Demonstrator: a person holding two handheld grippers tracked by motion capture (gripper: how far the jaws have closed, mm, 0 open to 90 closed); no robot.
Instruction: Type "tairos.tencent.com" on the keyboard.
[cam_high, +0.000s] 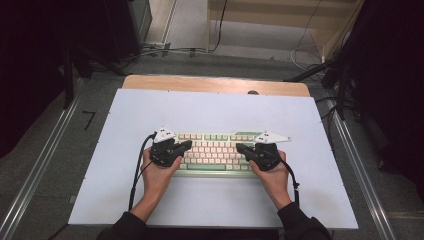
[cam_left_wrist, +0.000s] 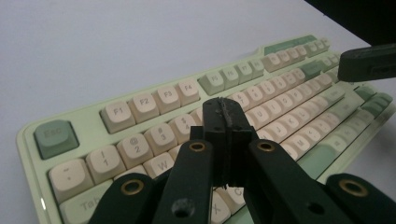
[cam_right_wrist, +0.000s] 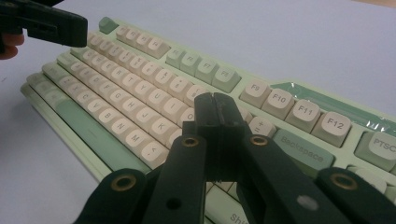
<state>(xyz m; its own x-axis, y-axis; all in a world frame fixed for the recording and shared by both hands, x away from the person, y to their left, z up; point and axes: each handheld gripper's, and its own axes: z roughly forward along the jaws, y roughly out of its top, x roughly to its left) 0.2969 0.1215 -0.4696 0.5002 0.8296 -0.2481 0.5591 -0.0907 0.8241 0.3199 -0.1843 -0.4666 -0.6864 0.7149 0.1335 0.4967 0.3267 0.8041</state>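
High view: both hands low at the near edge, left claw (cam_high: 187, 144) and right claw (cam_high: 239, 147) each pressed together, empty, tips poised over the ends of the keyboard (cam_high: 215, 150). It lies mid-bench (cam_high: 210, 107). Risk: blunt closed tips are wide, so one could clip two keys or shove the board sideways.

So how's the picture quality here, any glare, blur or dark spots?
High view: even light on the white table, black surroundings. Left gripper view: left gripper sharp, far keys of the keyboard soft. Right gripper view: glare on the keyboard's green strip.
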